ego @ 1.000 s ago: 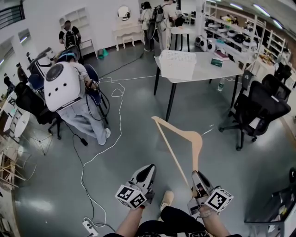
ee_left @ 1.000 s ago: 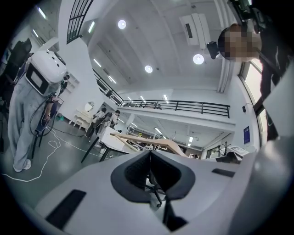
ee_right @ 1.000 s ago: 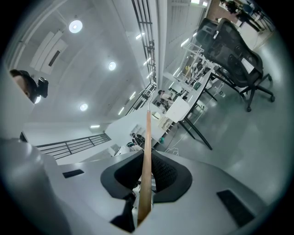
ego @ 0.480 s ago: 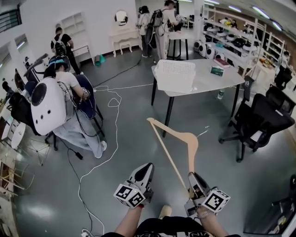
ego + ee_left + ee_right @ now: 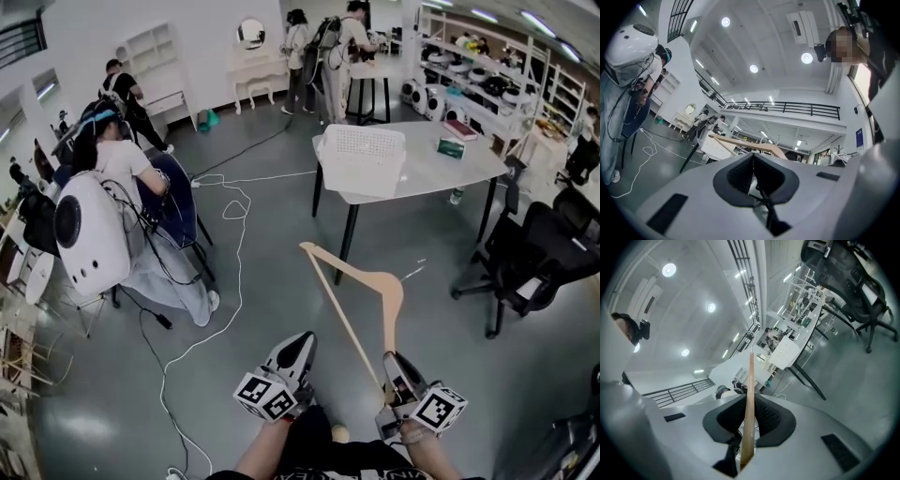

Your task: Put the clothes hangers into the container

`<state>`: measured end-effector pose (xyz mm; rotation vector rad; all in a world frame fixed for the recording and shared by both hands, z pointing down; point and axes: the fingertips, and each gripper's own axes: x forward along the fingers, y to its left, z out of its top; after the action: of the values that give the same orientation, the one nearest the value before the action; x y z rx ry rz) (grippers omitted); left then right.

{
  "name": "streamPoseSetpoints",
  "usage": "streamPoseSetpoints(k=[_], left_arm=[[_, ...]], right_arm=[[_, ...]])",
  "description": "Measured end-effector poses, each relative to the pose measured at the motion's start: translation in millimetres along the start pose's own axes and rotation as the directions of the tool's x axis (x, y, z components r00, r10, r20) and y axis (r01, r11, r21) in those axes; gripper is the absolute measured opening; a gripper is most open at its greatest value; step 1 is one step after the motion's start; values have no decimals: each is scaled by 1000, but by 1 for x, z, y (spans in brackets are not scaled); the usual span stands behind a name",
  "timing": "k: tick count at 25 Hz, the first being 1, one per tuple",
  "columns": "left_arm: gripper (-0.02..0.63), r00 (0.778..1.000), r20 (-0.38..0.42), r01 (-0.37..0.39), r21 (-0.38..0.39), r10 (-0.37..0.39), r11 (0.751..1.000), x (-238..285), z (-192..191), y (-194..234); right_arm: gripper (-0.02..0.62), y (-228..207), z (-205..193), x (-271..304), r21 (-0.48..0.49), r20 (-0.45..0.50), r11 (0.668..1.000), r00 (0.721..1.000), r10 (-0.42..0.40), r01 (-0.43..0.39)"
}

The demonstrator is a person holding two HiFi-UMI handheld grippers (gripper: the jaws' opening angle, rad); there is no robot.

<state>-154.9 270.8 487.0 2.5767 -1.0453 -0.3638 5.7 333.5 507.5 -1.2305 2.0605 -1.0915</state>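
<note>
Head view: the right claw (image 5: 394, 360) clamps one end of the wooden hanger (image 5: 392, 283); the left claw (image 5: 302, 343) is closed, empty. The white basket (image 5: 361, 159) sits on the counter (image 5: 450, 173) ahead.

1 hanger (image 5: 361, 271), 1 basket (image 5: 361, 161), 2 claws (image 5: 298, 349) (image 5: 394, 361)

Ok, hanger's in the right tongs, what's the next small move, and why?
Probably carry it forward toward the white basket on the table. The right tongs are shut on the wooden hanger at one end, and the basket stands well ahead across open floor, likely beyond reach from here. The left tongs are shut and empty.
</note>
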Motion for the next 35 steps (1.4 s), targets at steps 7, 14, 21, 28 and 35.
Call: streamPoseSetpoints(k=[7,14,21,28,35], left_arm=[[9,1000,-8,17,-15,-17,1000,49,4,35],[9,998,-8,67,-22,-68,997,132,26,78],[9,994,-34,99,-17,-99,995,199,41,126],[9,993,-59,105,32,-103,994,253,56,175],[9,989,-77,133,50,-129,990,292,61,201]], right_arm=[[66,-20,22,44,0,4,1000,1000,-15,15],[66,-34,66,111,-23,35,1000,999,-15,16],[65,-52,98,180,-43,30,999,999,-28,30],[65,-75,118,247,-59,20,997,999,-48,49],[66,-84,127,291,-51,18,998,999,-35,36]])
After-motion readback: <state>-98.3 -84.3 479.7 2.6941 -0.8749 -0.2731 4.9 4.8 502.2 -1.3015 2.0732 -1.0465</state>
